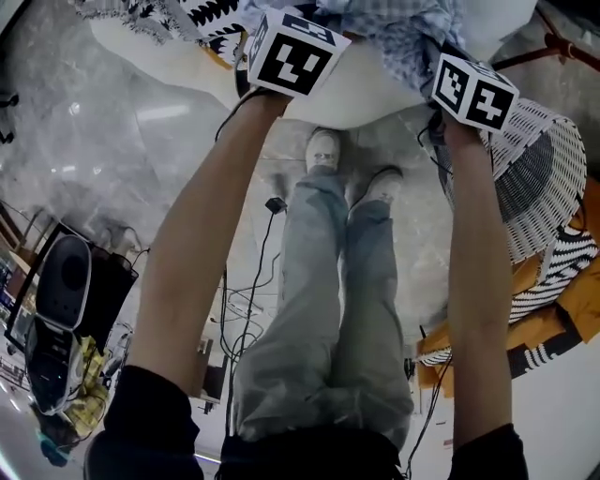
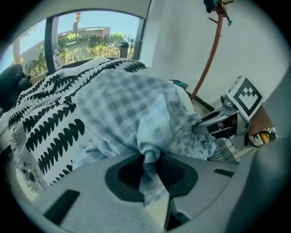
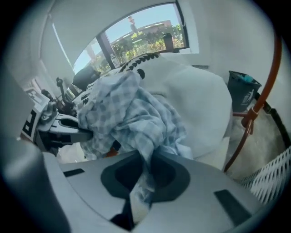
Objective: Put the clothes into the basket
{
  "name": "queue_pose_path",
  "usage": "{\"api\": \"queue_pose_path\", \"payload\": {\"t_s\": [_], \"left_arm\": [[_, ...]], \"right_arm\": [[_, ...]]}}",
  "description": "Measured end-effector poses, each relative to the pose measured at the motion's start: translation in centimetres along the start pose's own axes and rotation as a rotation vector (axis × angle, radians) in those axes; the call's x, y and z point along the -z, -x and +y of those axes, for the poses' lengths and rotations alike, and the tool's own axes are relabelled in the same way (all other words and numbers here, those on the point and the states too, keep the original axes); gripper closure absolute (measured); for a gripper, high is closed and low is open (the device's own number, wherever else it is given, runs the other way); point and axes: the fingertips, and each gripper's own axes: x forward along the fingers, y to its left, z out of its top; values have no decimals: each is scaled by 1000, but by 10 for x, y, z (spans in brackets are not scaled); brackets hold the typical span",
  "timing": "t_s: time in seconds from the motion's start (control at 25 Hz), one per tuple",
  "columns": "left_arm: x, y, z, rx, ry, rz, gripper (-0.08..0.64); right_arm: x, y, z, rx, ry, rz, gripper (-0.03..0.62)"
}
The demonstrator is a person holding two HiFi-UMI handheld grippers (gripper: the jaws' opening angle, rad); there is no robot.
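Note:
A light blue checked shirt (image 1: 405, 39) lies bunched on a white cushion (image 1: 349, 97) at the top of the head view. My left gripper (image 1: 290, 52) and right gripper (image 1: 473, 91) both reach down onto it, their fingertips hidden behind the marker cubes. In the left gripper view the jaws (image 2: 150, 159) are shut on a pinched fold of the shirt (image 2: 136, 113). The right gripper (image 3: 146, 160) likewise pinches a fold of the shirt (image 3: 132, 118). A white woven basket (image 1: 539, 178) stands to the right of the cushion.
A black-and-white patterned cloth (image 1: 187, 14) lies on the cushion left of the shirt. Orange and striped clothes (image 1: 553, 291) lie beside the basket. The person's legs (image 1: 328, 309) stand between my arms. Cables and a black device (image 1: 61, 281) are on the floor at left.

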Motion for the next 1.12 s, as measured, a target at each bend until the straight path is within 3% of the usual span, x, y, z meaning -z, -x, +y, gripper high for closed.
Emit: {"api": "queue_pose_path", "payload": {"t_s": [0.28,0.48,0.8,1.12], "left_arm": [[-16,73,-77,40,39,-119,498],[-45,127,-114,36,56,-208,499],[-124,223,-190,45,-7,-393,500],[-184,292,-303,149,-60,-536,500]], "right_arm": [[-11,101,33,-133,-88,-172,555],[-37,177,46,-181,-62,-279,555],[-64,307,49,-182,-46,-450,555],[-55,456,9,-125,-78,-655,556]]}}
